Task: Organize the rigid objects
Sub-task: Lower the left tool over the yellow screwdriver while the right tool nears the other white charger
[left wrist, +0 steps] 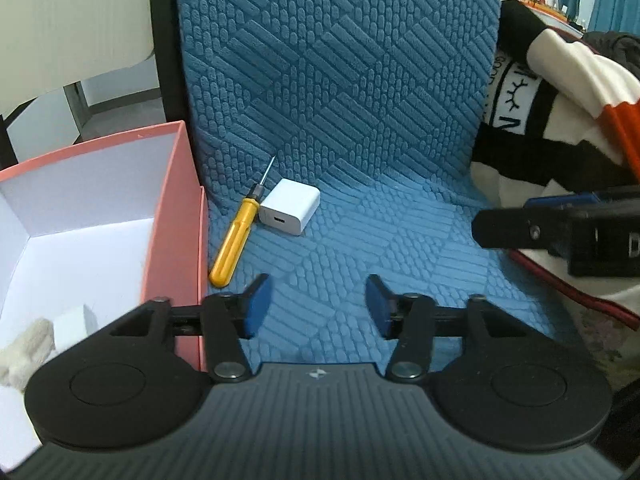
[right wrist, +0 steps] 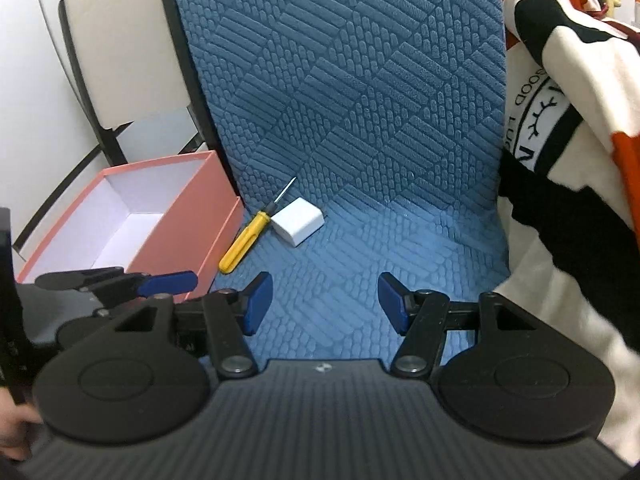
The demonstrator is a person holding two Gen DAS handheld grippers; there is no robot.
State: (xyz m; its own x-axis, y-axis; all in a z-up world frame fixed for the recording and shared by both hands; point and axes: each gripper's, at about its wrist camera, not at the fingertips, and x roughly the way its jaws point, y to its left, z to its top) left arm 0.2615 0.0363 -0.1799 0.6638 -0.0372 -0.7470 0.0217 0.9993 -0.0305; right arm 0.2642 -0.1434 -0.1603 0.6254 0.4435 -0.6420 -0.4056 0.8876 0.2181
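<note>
A yellow-handled screwdriver (left wrist: 234, 236) (right wrist: 244, 242) and a white charger cube (left wrist: 289, 206) (right wrist: 298, 220) lie side by side on the blue textured mat (left wrist: 400, 248), next to a pink open box (left wrist: 176, 208) (right wrist: 176, 216). My left gripper (left wrist: 318, 306) is open and empty, just short of both objects. My right gripper (right wrist: 325, 303) is open and empty, further back; it also shows at the right edge of the left wrist view (left wrist: 520, 228). The left gripper appears at the left in the right wrist view (right wrist: 120, 284).
The pink box holds a small white block (left wrist: 74, 326) and a pale fuzzy item (left wrist: 24, 350). A black, white and orange blanket (left wrist: 560, 92) (right wrist: 568, 140) is piled on the right. The mat curves up into a wall behind the objects.
</note>
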